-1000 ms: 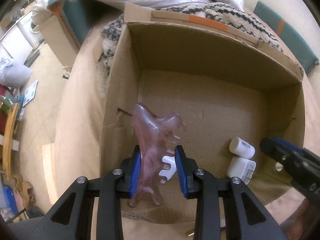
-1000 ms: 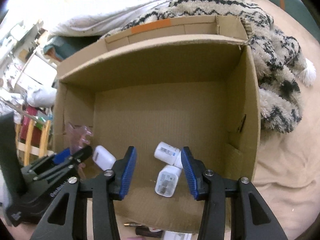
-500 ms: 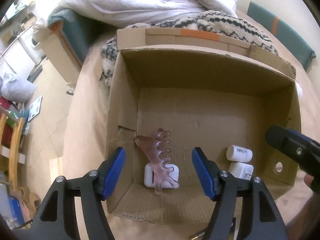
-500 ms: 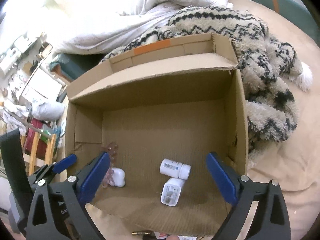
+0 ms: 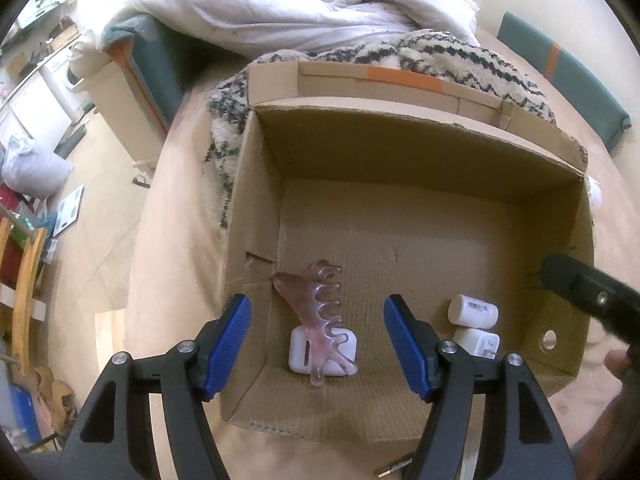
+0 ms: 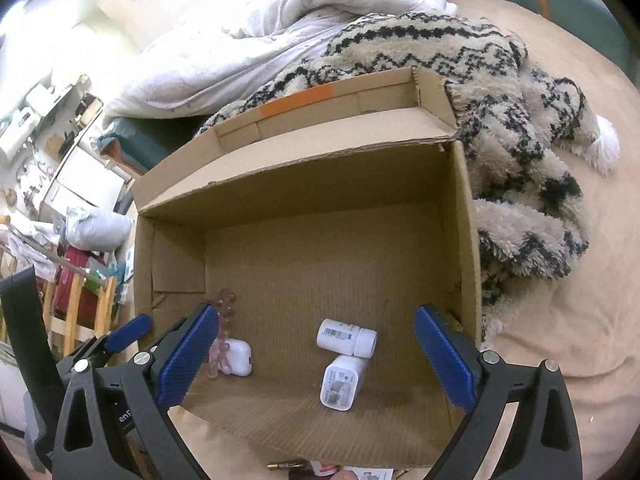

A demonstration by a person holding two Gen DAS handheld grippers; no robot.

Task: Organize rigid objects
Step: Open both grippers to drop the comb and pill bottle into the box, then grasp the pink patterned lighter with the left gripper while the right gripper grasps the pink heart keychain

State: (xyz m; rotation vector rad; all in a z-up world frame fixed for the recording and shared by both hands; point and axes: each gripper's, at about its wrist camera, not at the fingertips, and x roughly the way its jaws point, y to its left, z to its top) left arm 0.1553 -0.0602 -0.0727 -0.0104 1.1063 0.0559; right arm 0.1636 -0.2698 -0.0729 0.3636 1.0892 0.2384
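Observation:
An open cardboard box (image 5: 256,208) (image 6: 464,240) sits on a beige bed. Inside it, a translucent pink comb-shaped piece (image 5: 316,308) (image 6: 220,344) lies across a white earbud case (image 5: 304,356) (image 6: 240,356) near the front left. A white pill bottle (image 5: 474,311) (image 6: 346,338) and a white charger block (image 5: 476,340) (image 6: 342,384) lie at the front right. My left gripper (image 5: 320,344) is open and empty above the box's front left. My right gripper (image 6: 316,360) is open and empty above the box's front edge.
A black-and-cream fuzzy blanket (image 6: 520,160) and a white duvet (image 5: 320,8) lie behind and right of the box. A small metal item (image 5: 394,468) lies on the bed by the box's front. The bed's left edge drops to a cluttered floor (image 5: 40,200).
My left gripper opened and let go of the pink comb piece, which now lies on the earbud case. Both grippers opened wide and pulled back up from the box.

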